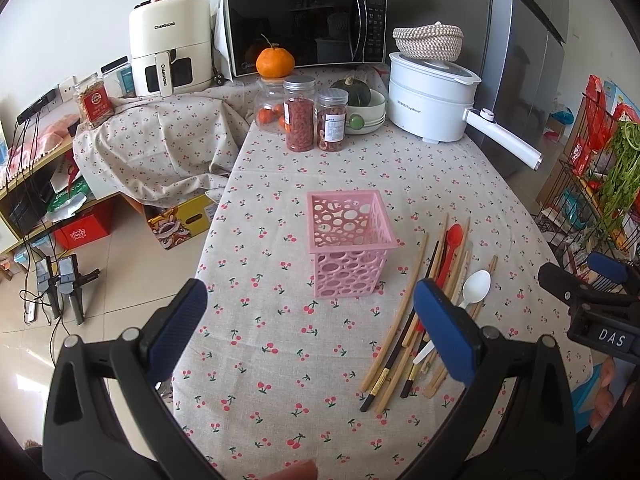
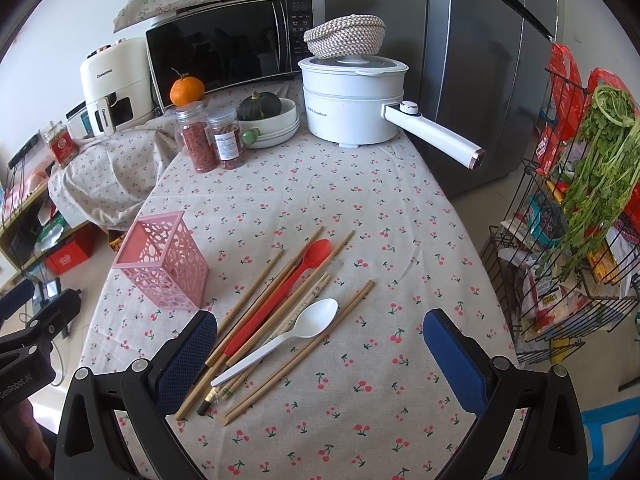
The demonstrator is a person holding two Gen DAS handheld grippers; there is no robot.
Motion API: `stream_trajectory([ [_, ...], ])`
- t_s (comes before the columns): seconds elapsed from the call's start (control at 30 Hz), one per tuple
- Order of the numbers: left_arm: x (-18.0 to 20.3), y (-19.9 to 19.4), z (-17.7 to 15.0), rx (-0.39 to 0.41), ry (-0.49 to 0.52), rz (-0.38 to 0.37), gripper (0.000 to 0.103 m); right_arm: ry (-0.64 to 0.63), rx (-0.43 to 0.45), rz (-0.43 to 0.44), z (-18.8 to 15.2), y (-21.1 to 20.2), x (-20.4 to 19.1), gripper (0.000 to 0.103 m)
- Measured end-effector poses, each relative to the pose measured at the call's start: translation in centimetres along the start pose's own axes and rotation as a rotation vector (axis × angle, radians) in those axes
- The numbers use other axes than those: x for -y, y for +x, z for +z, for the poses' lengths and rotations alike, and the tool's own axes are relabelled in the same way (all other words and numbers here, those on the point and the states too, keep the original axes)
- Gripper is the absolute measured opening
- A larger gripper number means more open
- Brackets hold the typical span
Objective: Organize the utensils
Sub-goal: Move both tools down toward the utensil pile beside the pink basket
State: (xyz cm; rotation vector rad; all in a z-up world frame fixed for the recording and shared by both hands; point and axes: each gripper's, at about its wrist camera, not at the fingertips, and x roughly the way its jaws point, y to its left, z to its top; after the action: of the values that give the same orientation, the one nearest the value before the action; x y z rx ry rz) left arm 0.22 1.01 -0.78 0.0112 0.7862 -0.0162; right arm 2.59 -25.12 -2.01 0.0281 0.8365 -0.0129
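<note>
A pink perforated utensil holder stands upright and empty on the cherry-print tablecloth; it also shows in the right wrist view. To its right lies a loose pile of wooden chopsticks, a red spoon and a white plastic spoon; the white spoon and red spoon also show in the left wrist view. My left gripper is open and empty, in front of the holder. My right gripper is open and empty, just in front of the pile.
At the back of the table stand jars, an orange, a bowl with a squash, a white electric pot with a long handle, and a microwave. A wire rack with greens stands to the right.
</note>
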Motion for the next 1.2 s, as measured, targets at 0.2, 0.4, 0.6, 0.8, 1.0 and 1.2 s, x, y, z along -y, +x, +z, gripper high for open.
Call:
stream_trajectory([
  [0.2,0.2,0.2,0.0,-0.005,0.0,0.004,0.103,0.005,0.0,-0.003,0.2,0.0,0.3,0.103],
  [0.4,0.4,0.1,0.1,0.011,0.01,-0.009,0.103,0.016,-0.004,-0.019,0.3,0.0,0.9,0.103],
  [0.6,1.0,-0.1,0.2,0.036,0.039,-0.03,0.103,0.042,0.012,-0.053,0.6,-0.1,2.2,0.103],
  [0.8,3.1,0.4,1.7,-0.03,0.132,-0.092,0.102,0.091,-0.07,-0.032,1.4,1.5,4.7,0.103],
  [1.0,7.5,1.9,4.5,-0.158,0.242,-0.253,0.087,0.159,-0.178,-0.008,1.7,4.4,7.2,0.103],
  [1.2,12.2,8.1,6.6,-0.384,0.299,-0.307,0.047,0.263,-0.243,0.106,1.7,6.1,8.9,0.084],
])
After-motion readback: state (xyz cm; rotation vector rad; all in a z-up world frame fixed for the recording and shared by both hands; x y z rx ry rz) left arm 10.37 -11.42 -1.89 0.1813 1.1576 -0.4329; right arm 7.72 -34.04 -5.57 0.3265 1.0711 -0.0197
